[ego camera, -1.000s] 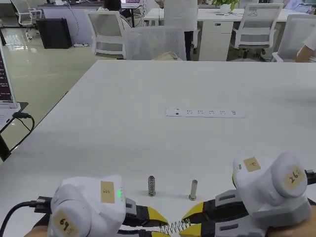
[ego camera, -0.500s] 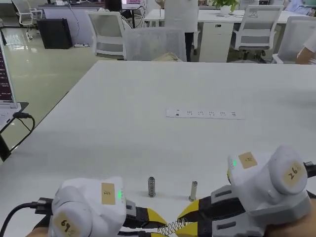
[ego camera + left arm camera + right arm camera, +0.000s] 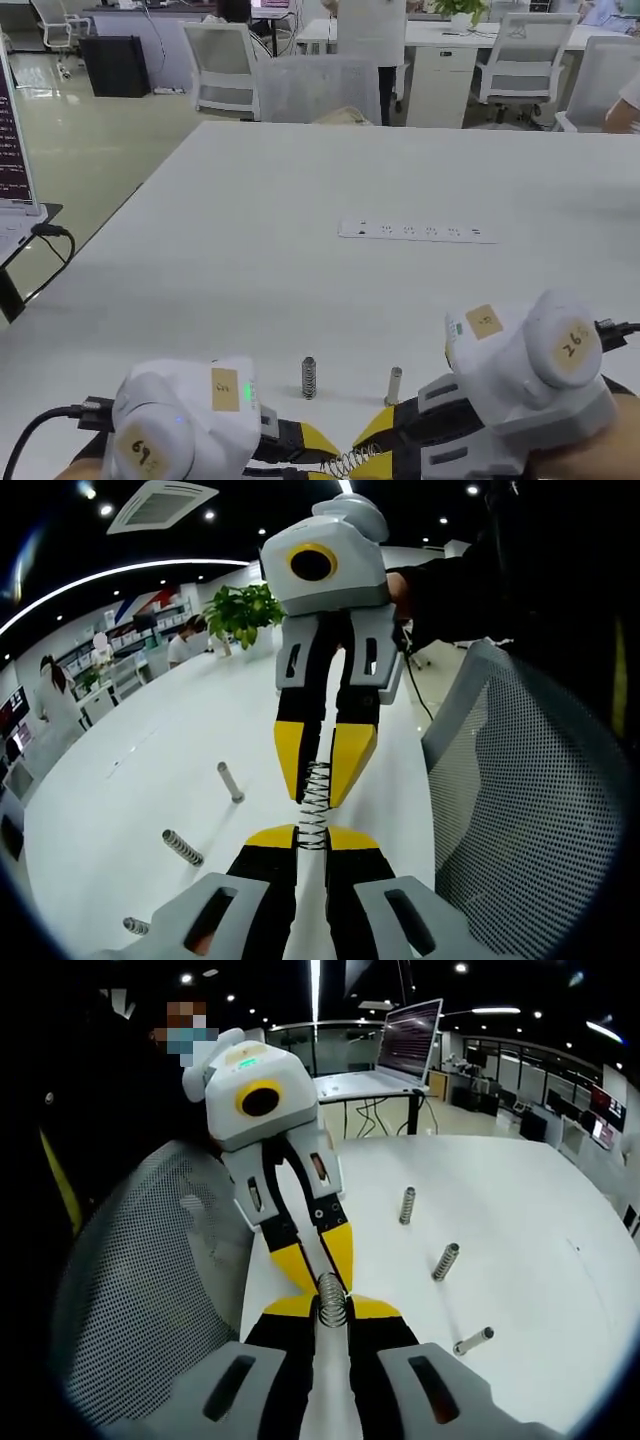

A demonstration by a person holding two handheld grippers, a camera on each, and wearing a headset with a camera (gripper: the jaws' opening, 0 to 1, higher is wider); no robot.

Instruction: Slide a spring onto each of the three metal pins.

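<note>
At the table (image 3: 400, 170) edge, left gripper (image 3: 312, 836) and right gripper (image 3: 333, 1312) fingers (image 3: 283, 1309) still pinch one spring (image 3: 316, 798), right seemingly raised.

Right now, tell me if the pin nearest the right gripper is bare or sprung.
Bare: the metal pin shows a smooth shaft, while the neighbouring pin wears coils.

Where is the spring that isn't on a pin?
In the head view, the spring is at the bottom edge, held between the left tongs and right tongs, just nearer the person than the bare pin.
</note>
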